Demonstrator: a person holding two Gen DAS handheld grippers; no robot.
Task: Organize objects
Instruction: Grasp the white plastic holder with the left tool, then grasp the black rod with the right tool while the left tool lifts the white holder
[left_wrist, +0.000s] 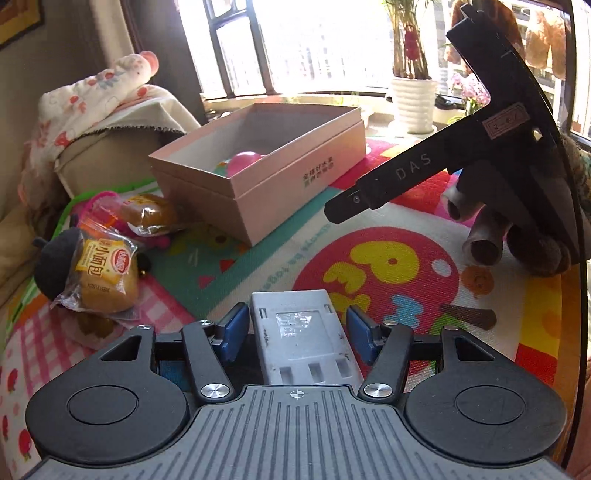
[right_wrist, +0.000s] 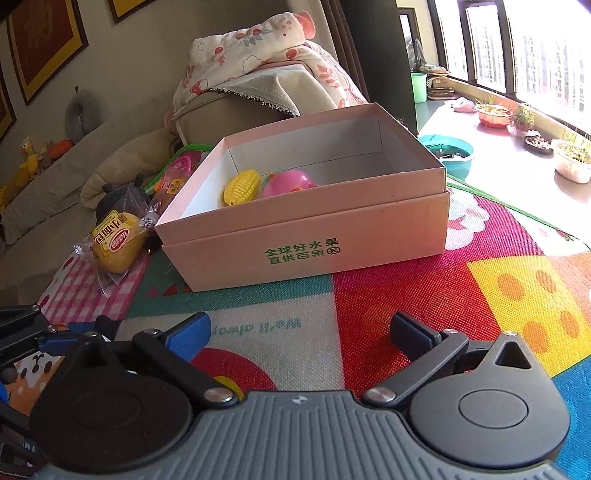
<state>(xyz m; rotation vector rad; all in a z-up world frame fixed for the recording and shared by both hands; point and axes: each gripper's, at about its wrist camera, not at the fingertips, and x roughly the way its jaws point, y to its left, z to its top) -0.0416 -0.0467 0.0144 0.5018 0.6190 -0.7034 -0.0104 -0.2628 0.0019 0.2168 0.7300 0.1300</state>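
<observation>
grey battery pack (left_wrist: 303, 332) | between left gripper (left_wrist: 298, 325) pads | on mat (left_wrist: 280, 258)

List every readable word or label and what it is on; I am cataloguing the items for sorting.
"全球好水果 直供百果园": green print on the pink box.
"小面包": yellow label on the bread packet.
"DAS": on the right tool, seen from the left wrist.
Teal script on the play mat: mirrored, unreadable.
Date print on the packet: too small.

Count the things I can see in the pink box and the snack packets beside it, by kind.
Toys clearly seen in the box: 2, a yellow corn cob and a pink toy
Bread packets beside it: 2
Total: 4
</observation>
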